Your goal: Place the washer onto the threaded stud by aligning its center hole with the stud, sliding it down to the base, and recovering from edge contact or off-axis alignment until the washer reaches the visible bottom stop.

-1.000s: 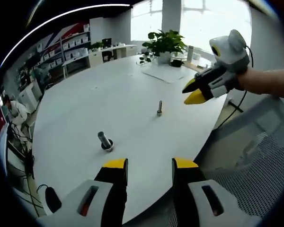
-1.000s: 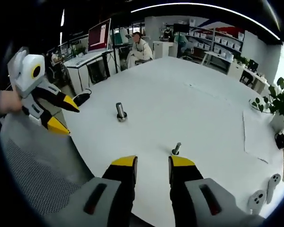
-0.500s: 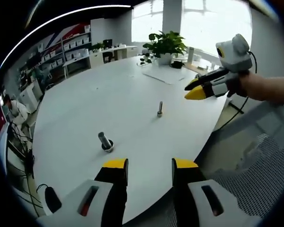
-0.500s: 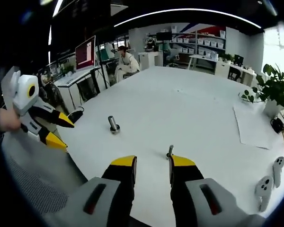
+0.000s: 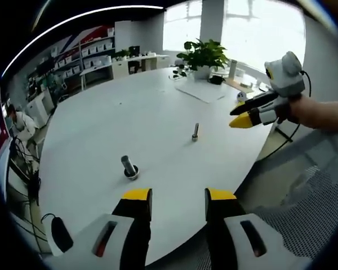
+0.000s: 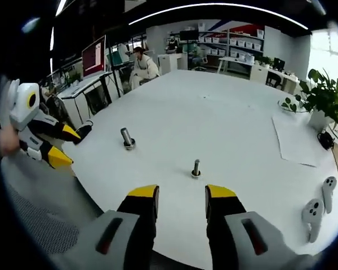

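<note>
Claws first: left claw (image 5: 179, 198) wide apart, gripping nothing, hovering off the near edge of the white bench (image 5: 141, 112); right claw (image 6: 182, 194) likewise parted and empty, poised above its own bench edge. Straight ahead of the right claw, slightly right of centre between the jaws, stands the threaded stud (image 6: 196, 167), upright, long axis vertical, close in. Farther off and to the left stands a thicker post on a ring-shaped base (image 6: 127, 138), tilted a little; whether that ring is the washer cannot be told at this size. From the left claw, thick post (image 5: 129, 168) lies just ahead and a touch left, slim stud (image 5: 195, 133) well beyond to the right. Judgement: right claw nearer the stud, left claw nearer the post. Nothing yet picked up.
</note>
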A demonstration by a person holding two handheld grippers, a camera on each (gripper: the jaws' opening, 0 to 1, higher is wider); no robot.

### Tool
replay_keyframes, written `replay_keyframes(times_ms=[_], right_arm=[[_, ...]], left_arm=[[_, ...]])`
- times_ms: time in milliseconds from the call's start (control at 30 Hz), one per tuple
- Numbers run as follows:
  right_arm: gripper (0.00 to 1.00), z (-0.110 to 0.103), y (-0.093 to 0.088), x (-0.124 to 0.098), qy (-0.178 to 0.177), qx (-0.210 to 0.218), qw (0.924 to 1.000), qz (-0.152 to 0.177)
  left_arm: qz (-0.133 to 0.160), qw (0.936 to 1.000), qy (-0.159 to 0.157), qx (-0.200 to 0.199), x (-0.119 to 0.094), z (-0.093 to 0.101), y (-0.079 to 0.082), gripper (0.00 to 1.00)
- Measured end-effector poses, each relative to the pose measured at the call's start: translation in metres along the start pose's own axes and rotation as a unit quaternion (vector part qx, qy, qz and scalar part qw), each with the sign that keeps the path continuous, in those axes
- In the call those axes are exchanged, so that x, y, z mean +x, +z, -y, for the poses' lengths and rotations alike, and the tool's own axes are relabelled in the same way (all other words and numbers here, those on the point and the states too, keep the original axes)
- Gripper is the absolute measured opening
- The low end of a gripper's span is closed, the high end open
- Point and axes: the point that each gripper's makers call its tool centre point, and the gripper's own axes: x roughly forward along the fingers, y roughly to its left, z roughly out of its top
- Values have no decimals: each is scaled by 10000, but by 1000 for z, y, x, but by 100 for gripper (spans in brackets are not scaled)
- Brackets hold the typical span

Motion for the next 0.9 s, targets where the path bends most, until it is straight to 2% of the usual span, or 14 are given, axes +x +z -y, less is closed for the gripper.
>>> replay_keyframes(times_ms=[133,300,500,767,900], right_arm=[[38,8,-6,2,-45,285,9996,-55],[38,11,-4,3,-56,544,9985,-6],[38,13,-6,3,-126,458,9989,-51],[38,13,-9,6,-139,350,9992,-152],[38,13,-10,7,-141,369,9991,-174]], left_arm=[[47,10000,40,-77,-1,-2,1,36],[120,9999,105,-48,-3,-4,5,36],[230,9995,203,-74,-4,-10,11,36],[80,9997,198,-98,-2,-11,5,36],[54,9995,223,-232,-2,-14,3,36]])
